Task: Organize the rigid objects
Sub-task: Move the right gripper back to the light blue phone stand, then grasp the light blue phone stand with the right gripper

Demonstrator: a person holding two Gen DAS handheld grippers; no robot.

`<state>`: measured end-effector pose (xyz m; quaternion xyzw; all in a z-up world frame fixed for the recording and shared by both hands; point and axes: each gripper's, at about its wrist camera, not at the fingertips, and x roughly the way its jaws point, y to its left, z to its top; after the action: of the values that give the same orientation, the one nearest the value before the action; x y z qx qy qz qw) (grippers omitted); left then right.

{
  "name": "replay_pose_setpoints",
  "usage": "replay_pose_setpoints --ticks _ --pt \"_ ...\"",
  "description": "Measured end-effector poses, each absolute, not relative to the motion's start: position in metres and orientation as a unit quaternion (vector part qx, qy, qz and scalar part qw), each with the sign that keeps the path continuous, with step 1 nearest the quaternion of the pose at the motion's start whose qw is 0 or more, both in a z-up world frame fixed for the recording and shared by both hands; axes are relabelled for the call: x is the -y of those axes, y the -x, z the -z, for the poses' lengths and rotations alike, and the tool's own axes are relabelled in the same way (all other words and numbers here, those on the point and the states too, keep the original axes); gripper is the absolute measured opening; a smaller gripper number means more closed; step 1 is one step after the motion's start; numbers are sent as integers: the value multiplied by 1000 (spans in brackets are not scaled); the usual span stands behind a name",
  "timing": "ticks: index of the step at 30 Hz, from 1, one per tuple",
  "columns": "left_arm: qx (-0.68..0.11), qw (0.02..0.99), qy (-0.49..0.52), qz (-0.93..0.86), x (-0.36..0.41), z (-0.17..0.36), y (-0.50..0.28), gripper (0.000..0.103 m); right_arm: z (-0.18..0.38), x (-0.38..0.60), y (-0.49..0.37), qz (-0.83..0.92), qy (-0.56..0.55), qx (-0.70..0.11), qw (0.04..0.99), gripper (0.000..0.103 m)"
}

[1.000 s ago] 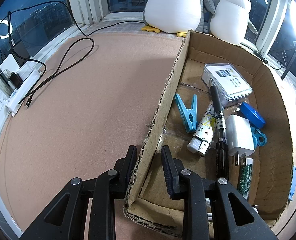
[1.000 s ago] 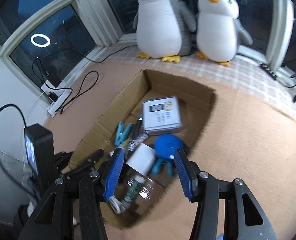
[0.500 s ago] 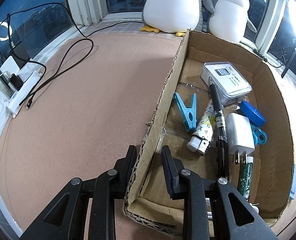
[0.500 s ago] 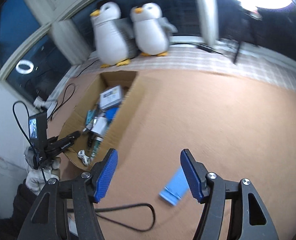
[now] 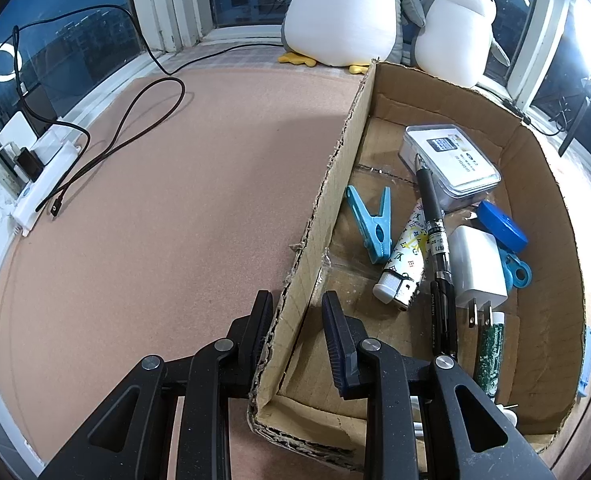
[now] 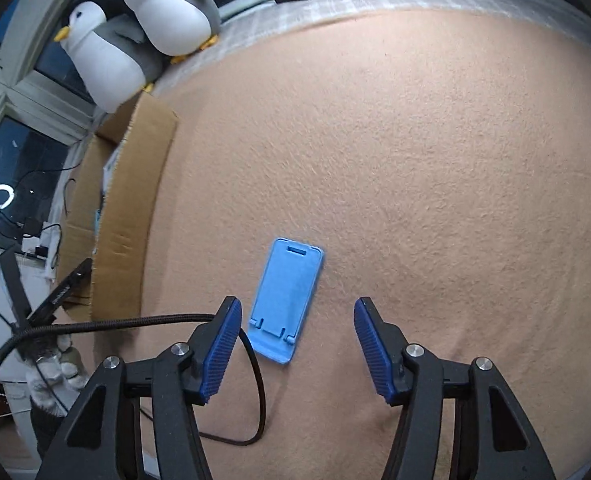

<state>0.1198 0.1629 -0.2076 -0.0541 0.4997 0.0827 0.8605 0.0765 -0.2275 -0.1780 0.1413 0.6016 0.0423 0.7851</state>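
Flat blue plastic stand [image 6: 285,300], fuzzy carpet [image 6: 435,160]

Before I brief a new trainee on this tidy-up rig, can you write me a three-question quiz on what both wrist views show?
1. True or false: the left gripper straddles a wall of the cardboard box.
2. Which item lies on the carpet, ahead between the fingers of the right gripper?
A. blue clothespin
B. blue phone stand
C. white charger plug
3. Fill in: the black pen in the box lies across a patterned ____.

Key: 1 true; 2 B; 3 lighter.
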Motion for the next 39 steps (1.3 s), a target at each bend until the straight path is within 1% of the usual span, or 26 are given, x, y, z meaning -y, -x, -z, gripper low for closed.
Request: replay_pose_setpoints --ticks 4,5,18,24,26,28,33,39 --pt "-499 861 60 -78 -167 208 -119 28 188 223 -82 -35 -146 -610 778 43" --pt "-498 862 60 -77 -167 208 -119 28 188 221 -85 -32 -148 -609 779 42" --pt "-492 866 64 -64 -170 210 -116 28 197 204 -94 21 -128 -623 772 42" --pt "-490 868 66 -53 -173 211 -115 28 198 181 -97 29 -57 -632 773 42" --pt "-489 868 68 -50 -175 212 -116 28 199 171 -97 27 -18 -631 775 37" --pt "-488 868 72 -48 -177 212 -116 28 200 166 -98 18 4 -631 776 37" --pt "-487 869 76 -46 -178 213 -116 28 199 166 -111 -6 27 -629 777 34" --pt "-488 868 78 -47 -179 213 -116 28 197 162 -138 -33 71 -608 790 33"
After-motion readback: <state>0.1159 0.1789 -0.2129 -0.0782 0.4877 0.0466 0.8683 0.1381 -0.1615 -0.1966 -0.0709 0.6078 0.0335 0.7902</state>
